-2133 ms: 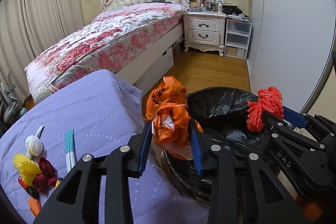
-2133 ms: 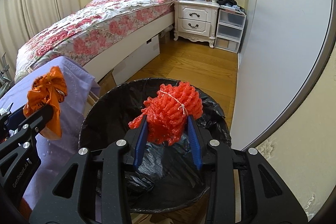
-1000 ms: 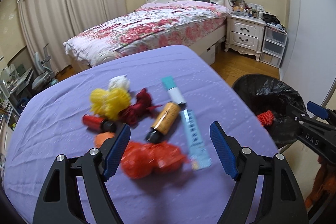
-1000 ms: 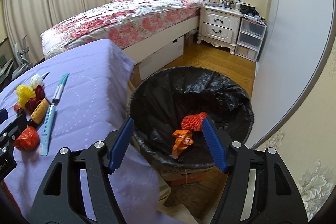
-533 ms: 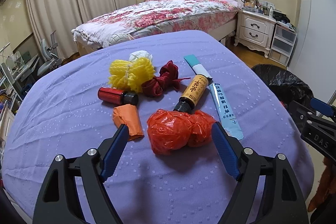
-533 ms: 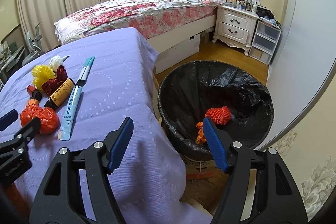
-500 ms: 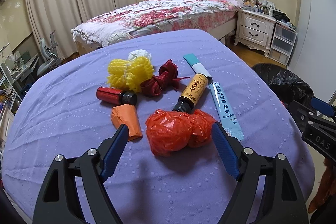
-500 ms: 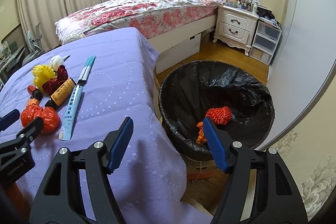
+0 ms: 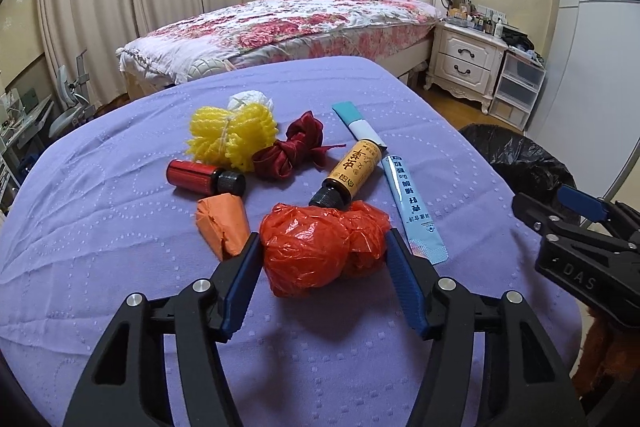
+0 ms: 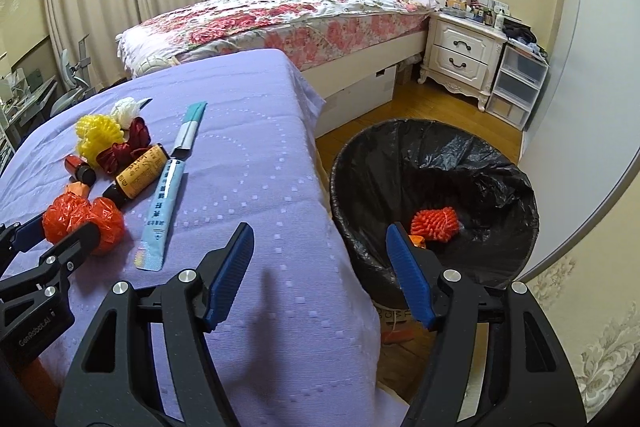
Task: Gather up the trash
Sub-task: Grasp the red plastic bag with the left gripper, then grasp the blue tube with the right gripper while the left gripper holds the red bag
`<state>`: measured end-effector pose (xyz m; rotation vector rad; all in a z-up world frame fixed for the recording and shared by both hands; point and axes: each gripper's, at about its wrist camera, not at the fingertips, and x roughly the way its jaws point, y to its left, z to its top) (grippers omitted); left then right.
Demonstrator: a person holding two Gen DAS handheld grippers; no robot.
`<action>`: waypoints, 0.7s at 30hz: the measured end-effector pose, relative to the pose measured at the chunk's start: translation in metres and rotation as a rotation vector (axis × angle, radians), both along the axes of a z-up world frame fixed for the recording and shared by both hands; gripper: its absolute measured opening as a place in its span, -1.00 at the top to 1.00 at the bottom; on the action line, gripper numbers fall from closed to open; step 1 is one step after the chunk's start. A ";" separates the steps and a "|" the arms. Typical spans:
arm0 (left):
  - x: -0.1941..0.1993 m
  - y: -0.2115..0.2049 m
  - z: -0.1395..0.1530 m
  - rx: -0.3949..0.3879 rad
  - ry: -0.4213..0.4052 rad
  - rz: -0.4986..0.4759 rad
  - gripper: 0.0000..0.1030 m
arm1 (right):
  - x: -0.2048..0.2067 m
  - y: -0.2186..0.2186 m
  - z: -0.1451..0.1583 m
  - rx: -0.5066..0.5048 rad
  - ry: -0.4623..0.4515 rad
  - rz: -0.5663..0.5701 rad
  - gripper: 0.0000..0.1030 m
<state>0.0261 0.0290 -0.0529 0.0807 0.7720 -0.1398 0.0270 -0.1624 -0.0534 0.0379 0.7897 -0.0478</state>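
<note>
A crumpled red plastic bag (image 9: 320, 247) lies on the purple-covered table (image 9: 100, 227). My left gripper (image 9: 322, 251) straddles it, and its jaws are closing, with both blue pads touching the bag's sides. Behind the bag lie an orange wrapper (image 9: 222, 223), a red bottle (image 9: 204, 177), an amber bottle (image 9: 354, 169), a blue sachet (image 9: 416, 211), a dark red ribbon (image 9: 292, 147), yellow foam netting (image 9: 232, 137) and a white wad (image 9: 250, 99). My right gripper (image 10: 320, 267) hangs open with nothing in it over the table's edge, beside the black-lined bin (image 10: 400, 155), which holds red foam netting (image 10: 435, 223).
A floral bed (image 9: 300, 23) stands behind the table, with a white nightstand (image 9: 466, 61) and plastic drawers (image 9: 516, 89) to its right. A pale wardrobe wall (image 10: 592, 47) rises right of the bin. Wooden floor (image 10: 424, 103) lies between the bin and the bed.
Both grippers dropped their trash into the bin and swung left to the table. The left gripper came over the red plastic bag and narrowed its jaws onto the bag's sides.
</note>
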 end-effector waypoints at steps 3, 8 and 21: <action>-0.007 0.008 0.007 -0.004 -0.021 0.012 -0.17 | 0.000 0.010 0.001 -0.003 -0.001 0.022 -0.30; -0.012 0.027 0.013 0.007 -0.042 0.063 -0.18 | 0.002 0.029 0.001 -0.002 0.005 0.073 -0.30; -0.016 0.102 0.012 0.009 -0.041 0.247 -0.18 | 0.021 0.080 -0.003 -0.010 0.037 0.188 -0.19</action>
